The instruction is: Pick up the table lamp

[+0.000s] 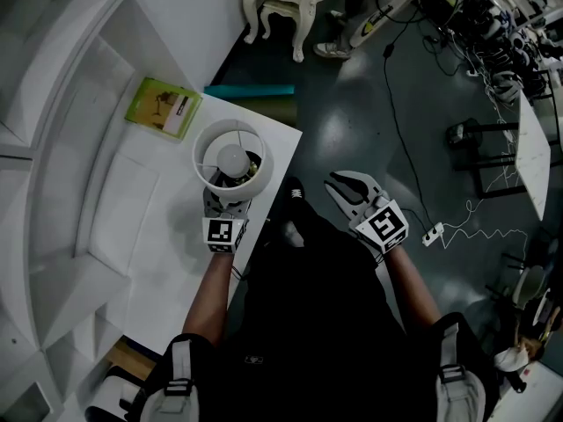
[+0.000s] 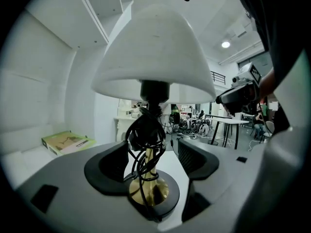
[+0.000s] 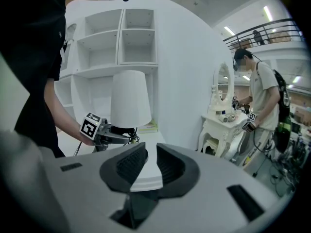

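The table lamp (image 1: 230, 158) stands on the white table (image 1: 167, 236); it has a white shade (image 2: 153, 57), a brass stem (image 2: 148, 155), a round black base and a black cord bundled round the stem. My left gripper (image 1: 226, 207) sits low at the lamp's near side. In the left gripper view it (image 2: 153, 155) is open, one jaw on each side of the stem and clear of it. The right gripper view shows the lamp (image 3: 130, 98) from the side with the left gripper (image 3: 104, 132) under the shade. My right gripper (image 1: 350, 183) hangs over the floor beside the table, its jaws (image 3: 151, 154) a narrow gap apart and empty.
A green book (image 1: 164, 106) lies on the table behind the lamp, against white shelving (image 3: 119, 38). A teal box (image 1: 251, 90) stands at the table's far edge. Further off are a white dressing table (image 3: 223, 125), a person (image 3: 262, 101) beside it, and cables (image 1: 457, 222) on the floor.
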The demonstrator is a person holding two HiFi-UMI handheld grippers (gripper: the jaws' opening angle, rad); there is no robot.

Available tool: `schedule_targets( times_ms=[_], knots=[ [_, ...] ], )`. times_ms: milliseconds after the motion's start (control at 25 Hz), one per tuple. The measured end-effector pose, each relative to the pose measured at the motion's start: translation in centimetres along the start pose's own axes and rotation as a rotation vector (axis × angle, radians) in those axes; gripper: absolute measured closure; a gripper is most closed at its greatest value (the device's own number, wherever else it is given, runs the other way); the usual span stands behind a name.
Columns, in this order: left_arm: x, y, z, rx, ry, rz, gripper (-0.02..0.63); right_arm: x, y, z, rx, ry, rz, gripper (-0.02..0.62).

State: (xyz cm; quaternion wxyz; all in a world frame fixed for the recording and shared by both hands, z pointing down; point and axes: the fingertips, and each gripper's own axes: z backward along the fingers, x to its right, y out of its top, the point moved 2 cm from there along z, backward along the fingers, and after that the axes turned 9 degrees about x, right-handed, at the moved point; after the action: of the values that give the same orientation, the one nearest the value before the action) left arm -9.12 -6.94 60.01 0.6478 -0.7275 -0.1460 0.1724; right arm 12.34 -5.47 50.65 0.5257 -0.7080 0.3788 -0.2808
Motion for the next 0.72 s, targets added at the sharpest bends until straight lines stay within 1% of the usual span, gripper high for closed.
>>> schedule_targets(
  times_ms=[240, 400, 720],
  knots=[
    [0.0, 0.0, -1.7, 0.017, -0.016, -0.037, 0.293, 0.3, -0.3, -0.3, -0.019, -0.001, 0.001, 0.523],
    [-0.1, -0.4, -2.2, 0.008, -0.021, -0.033, 0.293, 0.4, -0.3, -0.5, -0.026, -0.001, 0.0, 0.523],
    [-0.1, -0.9, -3.1, 0.017, -0.019, -0.026, 0.293, 0.5, -0.5, -0.7, -0.046, 0.006, 0.012, 0.523]
  ],
)
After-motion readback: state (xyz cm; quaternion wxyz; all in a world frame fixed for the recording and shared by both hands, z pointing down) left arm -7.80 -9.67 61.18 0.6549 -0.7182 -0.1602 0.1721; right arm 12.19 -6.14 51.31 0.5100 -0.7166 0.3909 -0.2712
